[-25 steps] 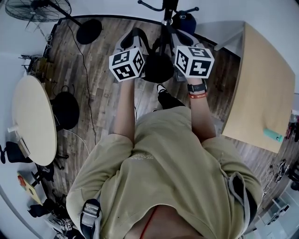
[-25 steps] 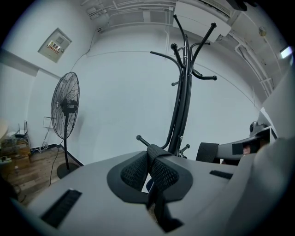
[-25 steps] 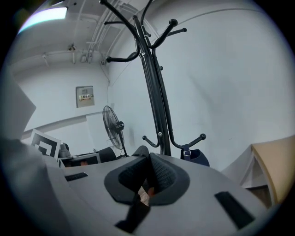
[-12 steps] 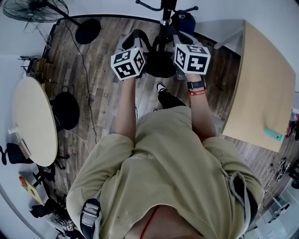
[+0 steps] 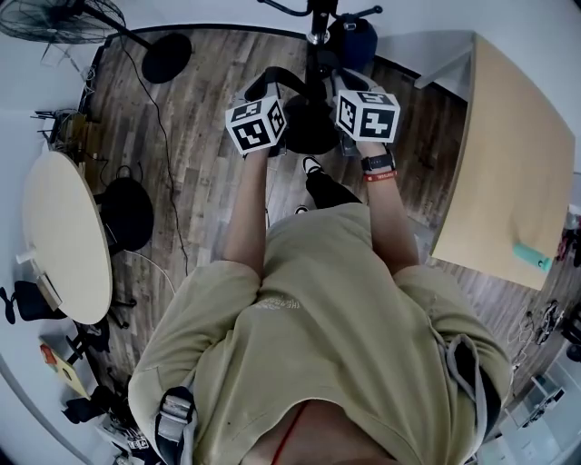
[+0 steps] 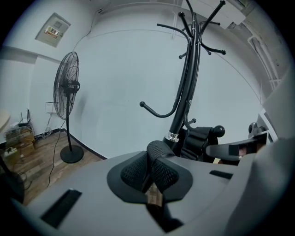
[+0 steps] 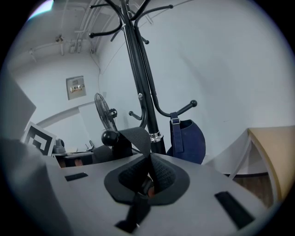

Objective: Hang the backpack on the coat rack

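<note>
The black backpack (image 5: 309, 127) hangs between my two grippers, just in front of the black coat rack (image 5: 316, 27). My left gripper (image 5: 259, 113) is shut on a padded black shoulder strap (image 6: 156, 159). My right gripper (image 5: 359, 104) is shut on a flat black webbing strap (image 7: 133, 138). That webbing runs up beside a ball-tipped hook (image 7: 109, 137) low on the rack pole (image 7: 143, 92). In the left gripper view the same hook (image 6: 217, 131) shows right of the pole (image 6: 184, 97), with black fabric bunched under it. I cannot tell whether the strap rests on the hook.
A dark blue bag (image 7: 189, 138) hangs from a low hook on the rack's right side. A standing fan (image 6: 67, 92) is at the far left by the wall. A round table (image 5: 64, 232) is to my left and a wooden desk (image 5: 508, 154) to my right. A cable crosses the floor.
Both grippers have moved forward toward the rack, carrying the backpack along with them. Their grip on the straps is unchanged.
</note>
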`<action>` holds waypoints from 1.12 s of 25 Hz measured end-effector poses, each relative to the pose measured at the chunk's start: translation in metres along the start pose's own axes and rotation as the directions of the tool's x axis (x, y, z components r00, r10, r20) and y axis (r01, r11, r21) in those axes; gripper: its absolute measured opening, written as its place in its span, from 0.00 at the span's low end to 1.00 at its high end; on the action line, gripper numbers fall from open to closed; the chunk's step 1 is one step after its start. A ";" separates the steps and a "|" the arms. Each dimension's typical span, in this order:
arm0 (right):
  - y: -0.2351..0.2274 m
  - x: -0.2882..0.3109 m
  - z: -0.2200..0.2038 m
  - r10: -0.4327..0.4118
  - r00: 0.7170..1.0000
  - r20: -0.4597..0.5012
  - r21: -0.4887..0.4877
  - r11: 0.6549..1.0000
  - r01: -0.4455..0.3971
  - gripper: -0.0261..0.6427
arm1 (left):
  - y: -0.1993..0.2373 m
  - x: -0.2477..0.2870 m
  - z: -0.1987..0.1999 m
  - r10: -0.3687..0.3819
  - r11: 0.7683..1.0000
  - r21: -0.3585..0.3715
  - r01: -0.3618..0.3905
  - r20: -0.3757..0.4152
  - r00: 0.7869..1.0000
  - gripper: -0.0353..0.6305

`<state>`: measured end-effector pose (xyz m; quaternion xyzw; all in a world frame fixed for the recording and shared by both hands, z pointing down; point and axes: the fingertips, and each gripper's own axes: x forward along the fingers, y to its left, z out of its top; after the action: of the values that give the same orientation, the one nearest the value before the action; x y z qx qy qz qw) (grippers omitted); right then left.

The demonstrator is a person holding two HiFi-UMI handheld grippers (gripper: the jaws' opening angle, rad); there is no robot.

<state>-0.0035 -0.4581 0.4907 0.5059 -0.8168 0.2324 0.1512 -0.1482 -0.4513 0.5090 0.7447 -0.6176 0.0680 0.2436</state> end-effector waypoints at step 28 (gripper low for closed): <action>-0.019 0.042 -0.126 0.041 0.993 -0.112 0.115 0.993 -0.028 0.11 | 0.010 0.024 -0.163 -0.021 0.999 -0.036 0.011 -0.288 0.957 0.09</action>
<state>-0.0034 -0.4307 0.6219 0.4852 -0.8010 0.3095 0.1649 -0.1201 -0.4008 0.6631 0.7276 -0.5705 0.1632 0.3442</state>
